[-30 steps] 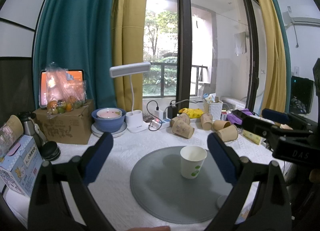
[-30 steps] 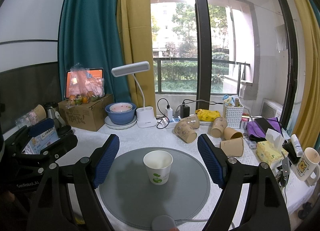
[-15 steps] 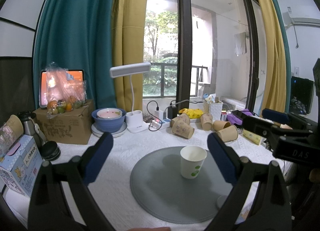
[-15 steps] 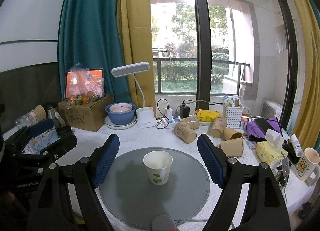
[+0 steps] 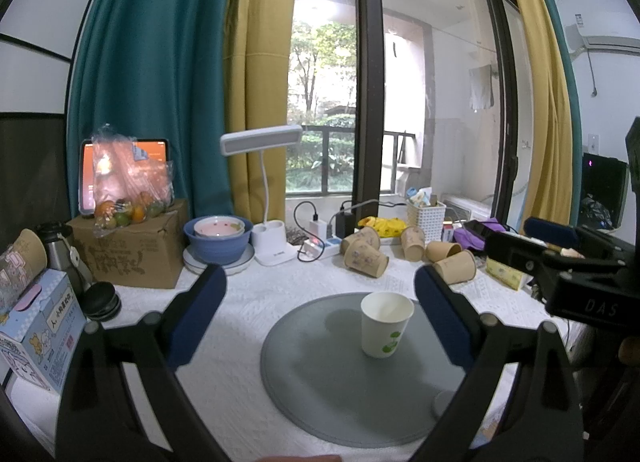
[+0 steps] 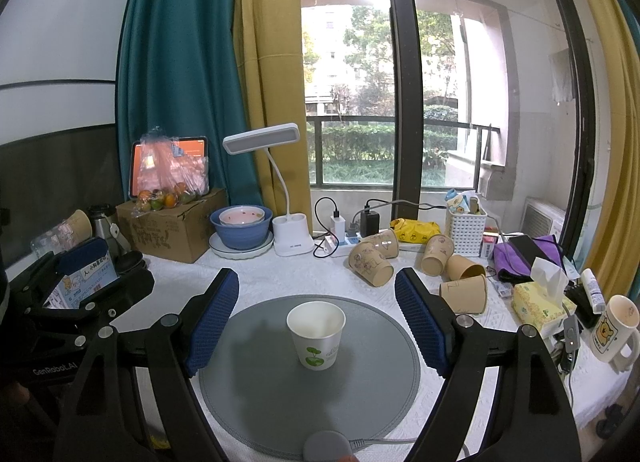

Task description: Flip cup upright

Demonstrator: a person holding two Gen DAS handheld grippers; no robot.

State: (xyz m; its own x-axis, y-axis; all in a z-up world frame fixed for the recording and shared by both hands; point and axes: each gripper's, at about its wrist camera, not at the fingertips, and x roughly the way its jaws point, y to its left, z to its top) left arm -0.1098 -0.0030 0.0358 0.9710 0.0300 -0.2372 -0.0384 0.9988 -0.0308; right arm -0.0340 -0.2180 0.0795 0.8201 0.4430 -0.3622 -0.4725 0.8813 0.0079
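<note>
Cup [image 6: 316,336]: upright on mat [image 6: 256,394], ahead between right gripper [image 6: 317,320] tips; both grippers, left [image 5: 318,316] included, wide, empty; flip apparently done.

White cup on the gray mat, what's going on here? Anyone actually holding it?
Nobody is holding it. The white cup stands upright, mouth up, on the round gray mat, so the flip looks done. The right gripper is open, its blue pads apart on either side of the cup without touching it. The left gripper is open too, with the cup off to the right of its centre. Several brown paper cups lie on their sides behind the mat, near the desk lamp.
</note>
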